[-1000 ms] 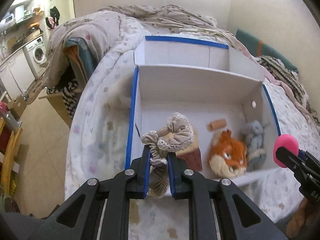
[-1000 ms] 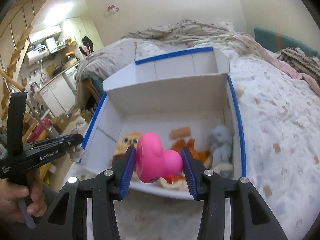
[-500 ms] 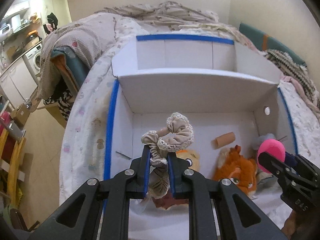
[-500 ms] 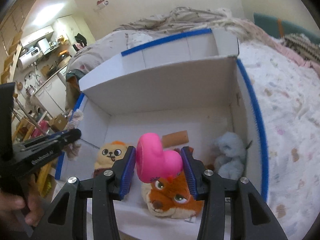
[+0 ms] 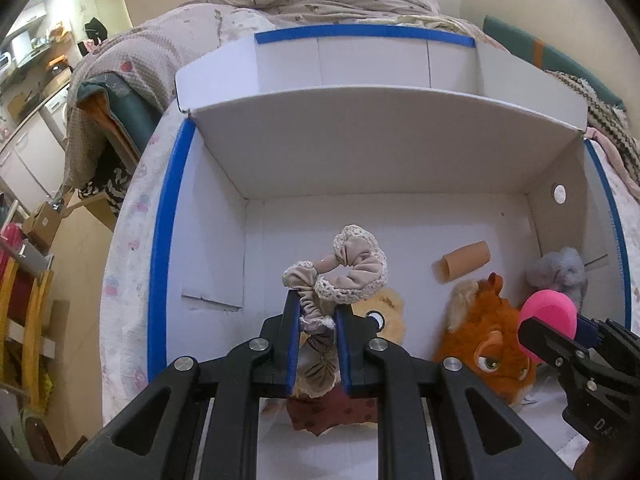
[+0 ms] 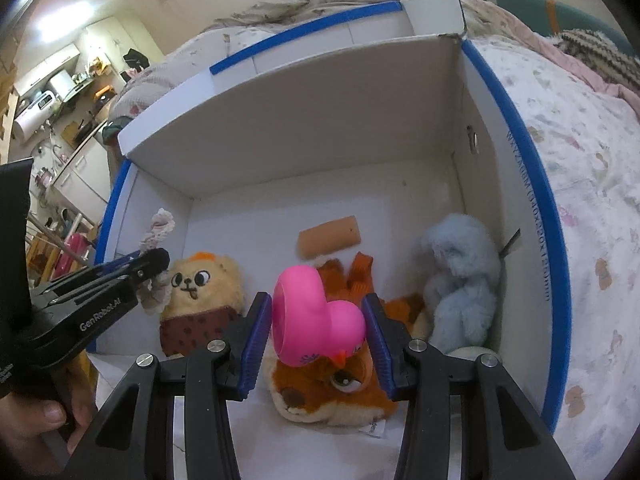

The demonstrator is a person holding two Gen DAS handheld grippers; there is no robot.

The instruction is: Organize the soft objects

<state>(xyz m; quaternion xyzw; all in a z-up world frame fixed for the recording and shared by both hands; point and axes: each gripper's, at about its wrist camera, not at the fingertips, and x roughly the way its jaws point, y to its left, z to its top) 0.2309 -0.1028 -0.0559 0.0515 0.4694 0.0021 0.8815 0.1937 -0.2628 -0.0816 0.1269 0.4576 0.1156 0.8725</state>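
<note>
The left tongs (image 6: 154, 270) read "GenRobot.AI"; the box (image 6: 516, 152) rim print is too blurred.

both tongs, left (image 5: 318, 342) and right (image 6: 316, 346), clamped, angled down.

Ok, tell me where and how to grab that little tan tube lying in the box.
Grip the tan tube across its narrow middle, coming straight down from above. It lies flat on the box floor, clear on its far side, but the orange fox crowds its near edge, so a side approach looks blocked.

Bed (image 6: 580, 184) with floral cover carries a white cardboard box (image 5: 360, 152)
</note>
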